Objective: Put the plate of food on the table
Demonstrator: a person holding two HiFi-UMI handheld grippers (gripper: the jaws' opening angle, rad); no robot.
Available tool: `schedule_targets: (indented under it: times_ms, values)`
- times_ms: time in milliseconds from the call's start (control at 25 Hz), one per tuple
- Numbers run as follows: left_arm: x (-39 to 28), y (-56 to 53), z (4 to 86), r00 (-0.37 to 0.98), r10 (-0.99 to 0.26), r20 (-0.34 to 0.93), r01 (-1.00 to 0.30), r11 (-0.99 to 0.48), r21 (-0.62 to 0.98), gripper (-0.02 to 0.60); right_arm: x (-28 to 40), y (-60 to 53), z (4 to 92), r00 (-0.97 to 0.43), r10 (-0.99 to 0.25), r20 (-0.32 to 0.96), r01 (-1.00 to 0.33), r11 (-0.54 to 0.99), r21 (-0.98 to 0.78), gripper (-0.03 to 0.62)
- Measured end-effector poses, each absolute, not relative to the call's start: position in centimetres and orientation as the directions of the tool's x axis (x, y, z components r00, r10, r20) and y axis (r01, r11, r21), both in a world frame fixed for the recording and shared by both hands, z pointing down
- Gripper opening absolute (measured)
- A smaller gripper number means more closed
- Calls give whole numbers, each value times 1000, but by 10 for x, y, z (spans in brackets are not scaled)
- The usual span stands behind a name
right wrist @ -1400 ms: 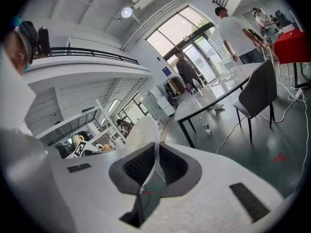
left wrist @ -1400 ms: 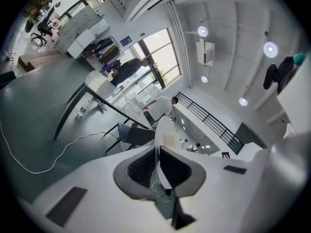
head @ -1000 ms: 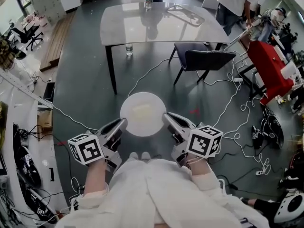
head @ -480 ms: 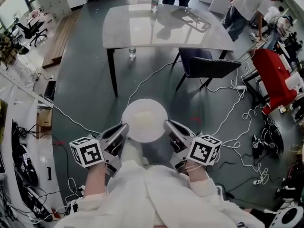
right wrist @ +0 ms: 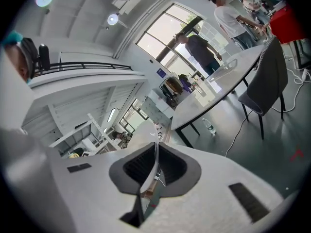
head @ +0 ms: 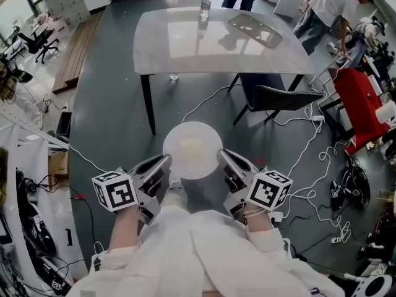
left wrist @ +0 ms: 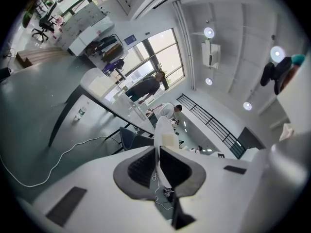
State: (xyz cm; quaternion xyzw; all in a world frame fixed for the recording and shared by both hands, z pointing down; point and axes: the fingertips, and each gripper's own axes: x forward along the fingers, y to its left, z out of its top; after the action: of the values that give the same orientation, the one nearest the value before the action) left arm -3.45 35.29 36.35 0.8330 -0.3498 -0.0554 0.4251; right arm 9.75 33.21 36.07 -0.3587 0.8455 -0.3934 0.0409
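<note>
A round white plate point(head: 192, 150) with a pale piece of food point(head: 190, 146) on it hangs above the grey floor, held level by its two side rims. My left gripper point(head: 166, 161) is shut on its left rim and my right gripper point(head: 221, 155) on its right rim. The rim point(left wrist: 163, 127) runs edge-on between the dark pads in the left gripper view, at my left gripper point(left wrist: 158, 152). In the right gripper view the rim point(right wrist: 146, 130) is pinched the same way by my right gripper point(right wrist: 156, 154). The glossy grey table point(head: 216, 39) stands ahead of the plate.
A dark chair point(head: 281, 94) sits at the table's right front corner. One bottle point(head: 203, 8) stands on the table's far side, another point(head: 174, 77) on the floor beneath it. White cables point(head: 297, 147) trail over the floor. People point(head: 331, 8) stand behind the table, and a red cart point(head: 365, 107) is at the right.
Both grippers have carried the plate forward toward the table, which now sits nearer and larger in the head view. The grip on both rims is unchanged.
</note>
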Motion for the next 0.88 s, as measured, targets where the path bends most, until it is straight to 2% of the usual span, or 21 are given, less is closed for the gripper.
schedule_targets:
  times_ms: [480, 880]
  values:
    - [-99, 207, 346, 794, -590, 145, -479, -462, 747, 37, 34, 194, 342, -691, -701, 179, -600, 417, -682, 15]
    - [-112, 159, 354, 817, -557, 152, -456, -463, 760, 37, 21, 151, 351, -675, -710, 199, -592, 362, -720, 15]
